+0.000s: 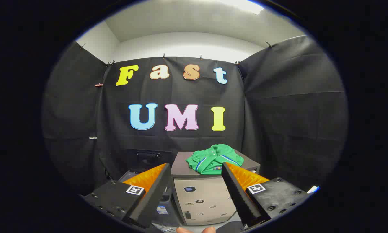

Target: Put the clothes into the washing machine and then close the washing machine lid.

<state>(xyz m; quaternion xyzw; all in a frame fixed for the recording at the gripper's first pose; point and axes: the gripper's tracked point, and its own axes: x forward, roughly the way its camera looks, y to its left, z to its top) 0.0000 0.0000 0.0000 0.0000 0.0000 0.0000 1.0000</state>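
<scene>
Gripper (195, 181) spread wide, holding nothing, well short of the clothes. Green shirt (215, 159) crumpled in a loose heap on the flat top of a grey cabinet (181, 168), far beyond the fingertips, slightly right. Washing machine (148, 161) apparently low at left, lid raised against the wall. Likely light, soft, floppy, apt to trail. Best pinched at a thick bunched fold near the heap's middle.

Green shirt (214, 159) — soft cloth.
</scene>
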